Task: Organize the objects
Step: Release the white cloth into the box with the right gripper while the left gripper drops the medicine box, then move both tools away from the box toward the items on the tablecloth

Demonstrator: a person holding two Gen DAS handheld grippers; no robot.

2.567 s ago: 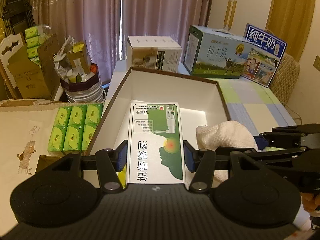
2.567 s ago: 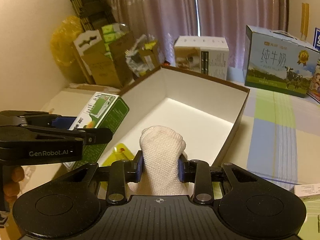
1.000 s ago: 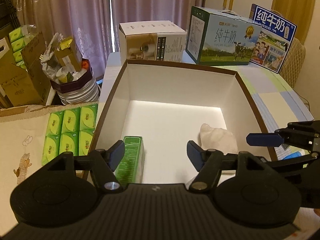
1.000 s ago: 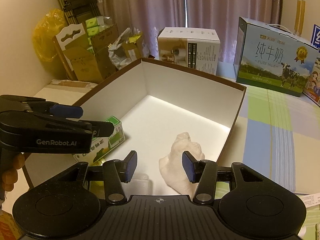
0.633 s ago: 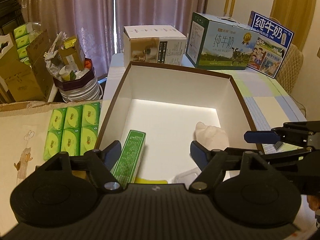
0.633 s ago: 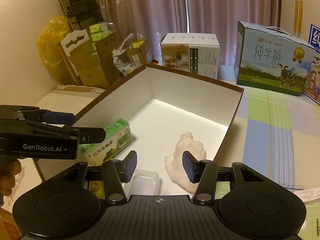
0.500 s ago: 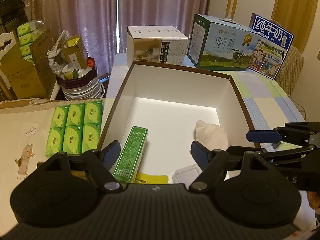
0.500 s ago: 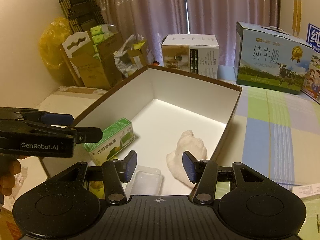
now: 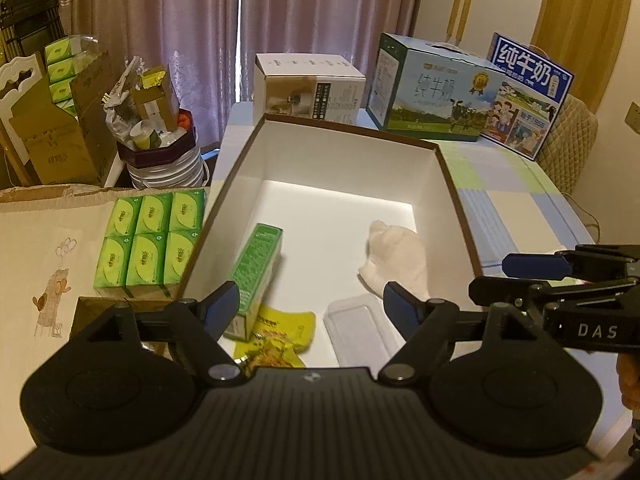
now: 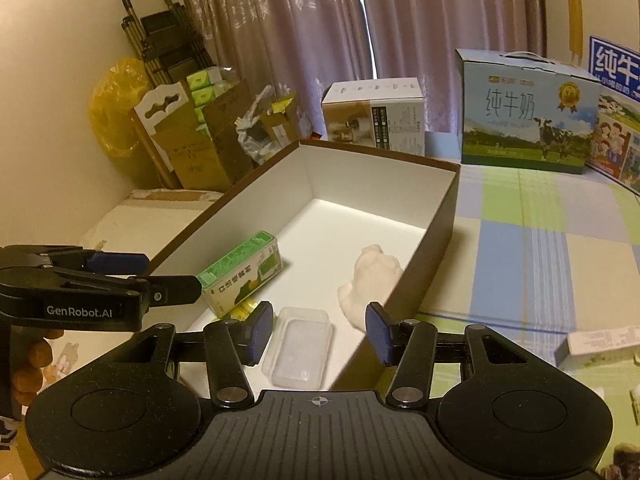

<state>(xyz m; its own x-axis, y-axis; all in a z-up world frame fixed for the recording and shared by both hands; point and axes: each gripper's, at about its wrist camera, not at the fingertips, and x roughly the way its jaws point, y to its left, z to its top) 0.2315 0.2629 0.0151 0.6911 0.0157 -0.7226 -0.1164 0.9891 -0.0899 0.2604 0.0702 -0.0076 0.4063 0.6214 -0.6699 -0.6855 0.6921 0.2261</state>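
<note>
Currently one open brown box (image 9: 456,196) sits on the table (image 10: 532,248), holding four items: one green carton (image 9: 256,272) along its left wall, one white cloth (image 9: 396,260) by its right wall, one yellow snack packet (image 9: 276,340) and one clear plastic tray (image 9: 360,328) at its near edge. Left gripper (image 9: 310,304): jaws spread, empty, above the near edge. Right gripper (image 10: 318,330): jaws apart, empty. Six green tissue packs (image 9: 148,240) lie left of the box. Three cartons stand beyond it.

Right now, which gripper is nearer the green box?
Left. The left gripper hangs open just above the green box; the right gripper sits over the clear lid, farther off.
</note>
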